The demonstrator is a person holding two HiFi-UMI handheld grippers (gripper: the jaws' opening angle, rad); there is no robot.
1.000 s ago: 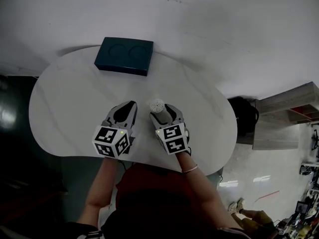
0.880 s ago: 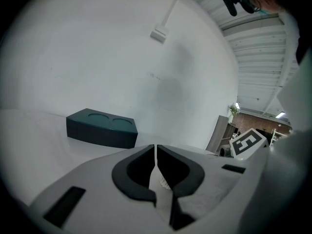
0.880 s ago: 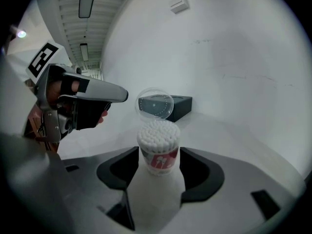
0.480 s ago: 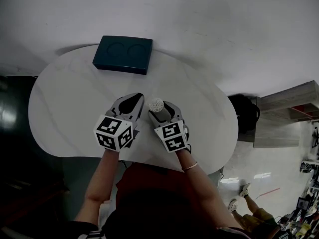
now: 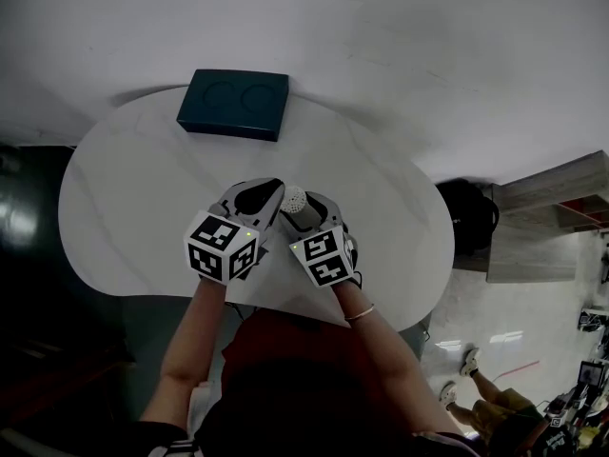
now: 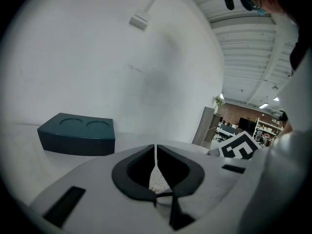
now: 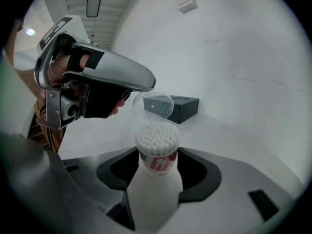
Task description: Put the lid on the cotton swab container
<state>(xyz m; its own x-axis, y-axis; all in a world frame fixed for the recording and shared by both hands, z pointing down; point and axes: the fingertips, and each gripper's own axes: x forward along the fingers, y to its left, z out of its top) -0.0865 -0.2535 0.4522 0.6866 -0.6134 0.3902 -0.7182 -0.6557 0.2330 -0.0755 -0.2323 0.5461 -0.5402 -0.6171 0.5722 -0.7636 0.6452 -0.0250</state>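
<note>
Step in hand, by the look of it: bringing the lid (image 7: 152,104) over the cotton swab container (image 7: 158,164); not yet seated.

Container: clamped upright in the right tongs (image 5: 304,208), gripped firmly on both sides of its white body, swab heads (image 7: 157,135) bare at the top; carried over the near part of the desk (image 5: 124,208); resting on it or lifted clear, impossible to tell.

Lid: pinched by its rim in the left tongs (image 7: 144,86), drawn almost together with only the thin clear edge between; tilted, open side turned partly toward the swabs; hanging just above and a little beyond them, apart from them.

To do it well: level the lid first, to set its rim square to the container's mouth; centre it over the swab heads before lowering; come down slowly, for fear of catching a tilted rim on the swabs and knocking some askew; keep the right grip firm and the container plumb; press home only after clearing the swabs all round; let go of the lid afterwards, not sooner.

Pose: both forearms (image 5: 190,341) reaching forward from the body, close together; left tongs angled inward toward the right, tips nearly meeting above the container; dark box (image 5: 233,105) well apart at the far side of the desk, of no part in this.
</note>
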